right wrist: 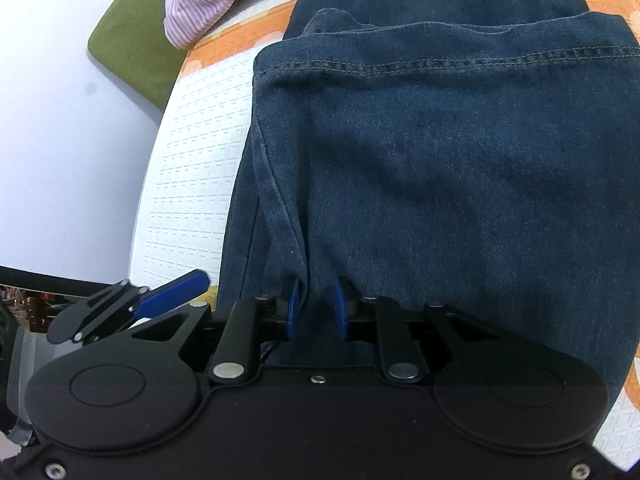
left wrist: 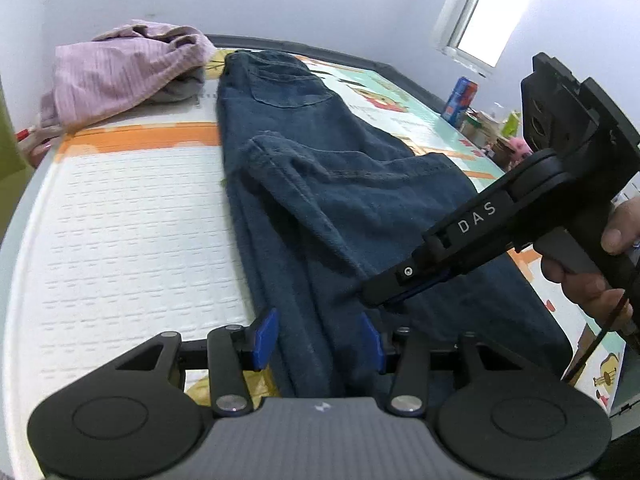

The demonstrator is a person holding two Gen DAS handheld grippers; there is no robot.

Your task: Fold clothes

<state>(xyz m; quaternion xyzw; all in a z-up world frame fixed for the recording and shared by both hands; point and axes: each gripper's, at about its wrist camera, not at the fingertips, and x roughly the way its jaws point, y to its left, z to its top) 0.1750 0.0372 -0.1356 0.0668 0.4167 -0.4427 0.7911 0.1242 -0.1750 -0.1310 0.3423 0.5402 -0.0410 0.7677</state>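
1. The jeans (left wrist: 320,168) lie on the patterned bench (left wrist: 132,216); a fold of denim runs between the left gripper's (left wrist: 318,338) half-open fingers (left wrist: 266,336).
2. The right gripper (right wrist: 316,308) holds its fingers narrow around a denim ridge; contact is unclear.
3. The long axis runs from the grippers toward the far waistband.
4. The near end is hidden.
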